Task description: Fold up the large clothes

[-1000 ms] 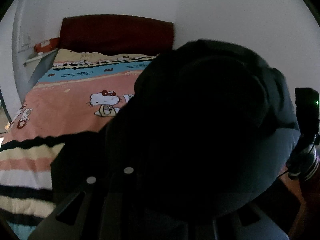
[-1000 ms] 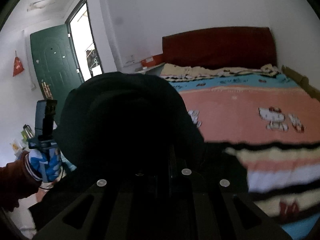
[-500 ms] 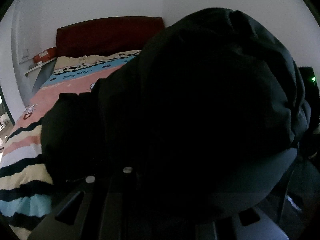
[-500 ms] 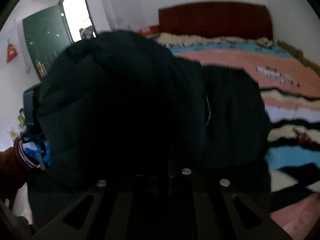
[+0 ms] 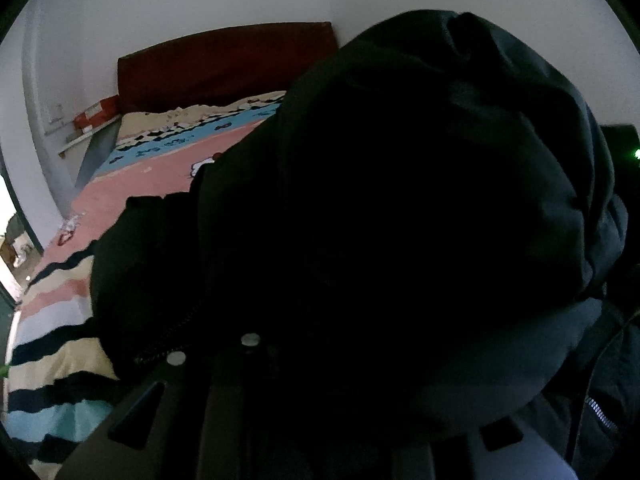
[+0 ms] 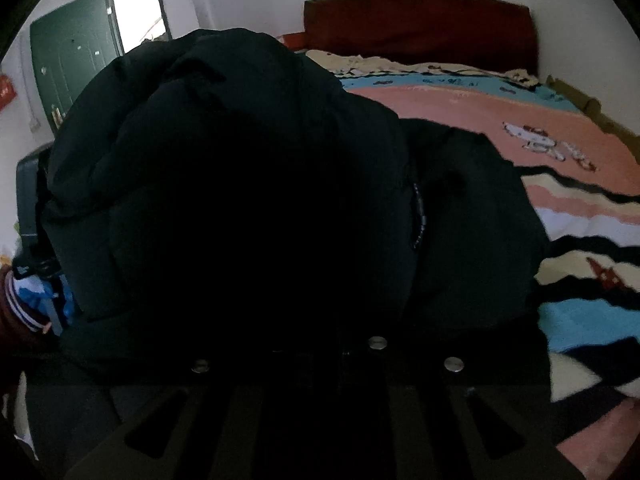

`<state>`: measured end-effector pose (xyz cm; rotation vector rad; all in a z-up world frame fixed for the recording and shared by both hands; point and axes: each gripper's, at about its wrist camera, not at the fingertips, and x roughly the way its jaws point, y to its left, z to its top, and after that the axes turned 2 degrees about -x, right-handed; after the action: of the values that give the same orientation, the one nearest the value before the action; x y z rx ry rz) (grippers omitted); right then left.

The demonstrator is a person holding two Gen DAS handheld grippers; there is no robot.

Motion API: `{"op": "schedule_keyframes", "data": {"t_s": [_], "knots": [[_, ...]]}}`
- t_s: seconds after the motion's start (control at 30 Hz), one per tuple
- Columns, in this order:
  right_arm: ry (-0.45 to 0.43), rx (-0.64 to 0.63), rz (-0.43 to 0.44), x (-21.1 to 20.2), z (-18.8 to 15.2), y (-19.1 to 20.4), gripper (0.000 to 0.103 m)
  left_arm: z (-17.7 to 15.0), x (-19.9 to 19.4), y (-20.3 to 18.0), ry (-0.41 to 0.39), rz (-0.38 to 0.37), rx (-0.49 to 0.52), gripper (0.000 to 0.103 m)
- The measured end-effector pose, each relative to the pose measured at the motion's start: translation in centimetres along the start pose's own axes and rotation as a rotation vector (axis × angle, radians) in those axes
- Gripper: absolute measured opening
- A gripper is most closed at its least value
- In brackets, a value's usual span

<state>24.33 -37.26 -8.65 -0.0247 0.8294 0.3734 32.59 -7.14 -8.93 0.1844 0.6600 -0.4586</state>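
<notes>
- We hold the bulky black padded jacket (image 5: 400, 220) bunched before both cameras, above the near end of the striped cartoon-print bed (image 6: 500, 120).
- The jacket hides both hand-held grippers; we cannot tell their state.
- Risk, we judge: slippery bulk slumps sideways, spoiling the fold.

One black padded jacket (image 5: 420, 220), bunched up over one bed (image 6: 460, 112). One dark red headboard (image 6: 416, 20), one cartoon-cat blanket (image 6: 560, 208) in pink, blue, cream and black bands, one green door (image 6: 72, 68), one orange-red box (image 5: 94, 112) on one wall shelf (image 5: 82, 140). Two grippers: the left one (image 6: 30, 208) at the edge of the right wrist view, the right one (image 5: 618, 152) at the edge of the left wrist view, one green light on it.
</notes>
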Motion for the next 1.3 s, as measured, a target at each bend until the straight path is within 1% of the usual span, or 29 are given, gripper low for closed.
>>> {"op": "schedule_keyframes", "data": {"t_s": [0.1,0.23,0.27,0.3,0.33,0.37,0.4,0.43,0.47,0.53,0.67,0.73,0.8,0.9,0.93,1.03,1.13,1.2,1.3], "knots": [[0.002,-0.002,-0.028,-0.6,0.0,0.2,0.014,-0.5,0.0,-0.7,-0.008,0.020,0.069,0.021],[0.008,-0.012,-0.087,-0.4,0.0,0.5,0.015,-0.4,-0.2,-1.2,0.009,0.043,0.070,0.022],[0.013,-0.014,-0.107,-0.5,0.0,0.8,0.016,-0.5,-0.5,-1.4,0.002,0.055,0.081,0.023],[0.015,-0.016,-0.121,-0.8,-0.1,1.0,0.020,-0.6,-0.9,-1.7,-0.007,0.071,0.098,0.025],[0.016,-0.013,-0.134,-1.1,-0.1,1.3,0.024,-0.7,-1.2,-1.9,-0.010,0.080,0.108,0.029],[0.016,-0.006,-0.142,-1.5,-0.2,1.5,0.038,-0.8,-1.5,-2.0,-0.012,0.086,0.118,0.038],[0.016,0.000,-0.151,-1.9,-0.3,1.6,0.060,-0.9,-1.8,-1.9,-0.013,0.088,0.117,0.042],[0.013,0.009,-0.158,-2.3,-0.5,1.6,0.066,-1.1,-2.2,-1.8,-0.015,0.092,0.113,0.049],[0.009,0.023,-0.156,-2.7,-0.7,1.5,0.068,-1.4,-2.7,-1.5,-0.014,0.092,0.105,0.055],[0.018,0.056,-0.152,-3.2,-1.1,1.1,0.068,-1.8,-3.7,-1.0,-0.008,0.084,0.086,0.058],[0.022,0.070,-0.147,-4.7,-1.7,0.9,0.068,-3.0,-6.3,-0.1,0.017,0.045,0.044,0.059],[0.019,0.062,-0.143,-5.5,-1.5,0.6,0.068,-3.0,-7.6,0.5,0.026,0.018,0.021,0.059],[0.006,0.062,-0.128,-6.6,-1.0,0.1,0.067,-2.2,-9.0,1.0,0.023,-0.002,0.000,0.059],[-0.011,0.052,-0.122,-8.1,-0.1,-0.1,0.068,0.4,-9.8,2.2,0.030,-0.026,-0.058,0.059],[-0.023,0.048,-0.122,-8.6,0.6,-0.2,0.067,1.9,-9.8,2.9,0.019,-0.038,-0.094,0.059],[-0.062,0.040,-0.111,-9.3,3.8,-0.4,0.067,5.1,-9.5,3.6,-0.023,-0.047,-0.141,0.059],[-0.098,0.037,-0.077,-8.3,8.5,-0.4,0.068,9.4,-8.1,3.6,-0.052,-0.082,-0.182,0.059],[-0.114,0.028,-0.070,-7.1,11.4,0.1,0.068,11.9,-6.5,3.5,-0.055,-0.100,-0.192,0.059],[-0.126,0.033,-0.037,-5.3,14.9,0.7,0.068,14.4,-3.8,3.1,-0.034,-0.114,-0.186,0.059]]}}
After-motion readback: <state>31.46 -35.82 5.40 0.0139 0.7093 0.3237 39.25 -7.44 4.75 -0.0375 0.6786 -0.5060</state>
